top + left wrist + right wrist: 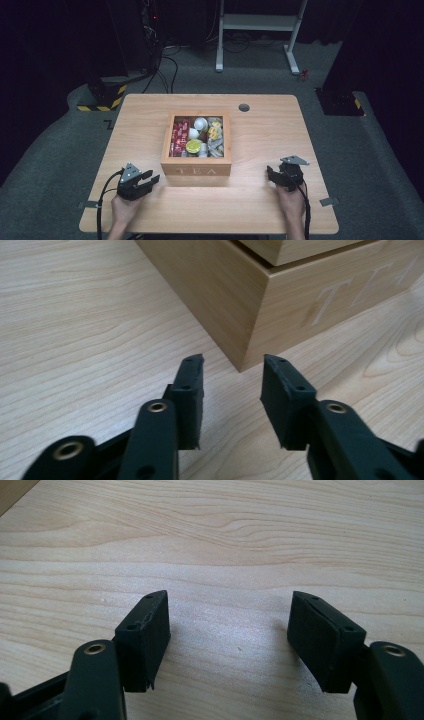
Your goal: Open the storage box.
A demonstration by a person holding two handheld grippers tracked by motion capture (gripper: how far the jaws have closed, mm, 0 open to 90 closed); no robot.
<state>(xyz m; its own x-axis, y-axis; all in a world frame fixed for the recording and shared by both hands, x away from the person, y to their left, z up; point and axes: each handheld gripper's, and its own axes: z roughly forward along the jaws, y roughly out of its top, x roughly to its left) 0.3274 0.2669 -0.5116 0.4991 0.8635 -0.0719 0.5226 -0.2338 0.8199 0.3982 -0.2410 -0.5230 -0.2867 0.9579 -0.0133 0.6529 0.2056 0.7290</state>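
Box (pixel 196 169) of light wood, "TEA" on its near face, sits mid-counter (pixel 260 205), lid off or folded out of sight, compartments packed with sachets (pixel 179 135), white pods (pixel 200 123) and yellow packets (pixel 215 131). Left claw (pixel 150 181) rests low on the counter at the box's near-left corner, jaws parted a moderate way, nothing held. In the left gripper view the left claw (pixel 233 377) aims straight at that vertical corner edge of the box (pixel 280 305), close but not touching. Right claw (pixel 270 176) lies off to the box's near-right, further from it, jaws spread wide, empty; in the right gripper view the right claw (pixel 229 612) has bare counter (pixel 225 540) ahead.

Key relation: box lies ahead and inward of both claws, between them; left one is nearer. Box is roughly square, no clear long axis. Contents sit above and beyond the near wall, so either claw likely must lift and go over the rim to reach in.
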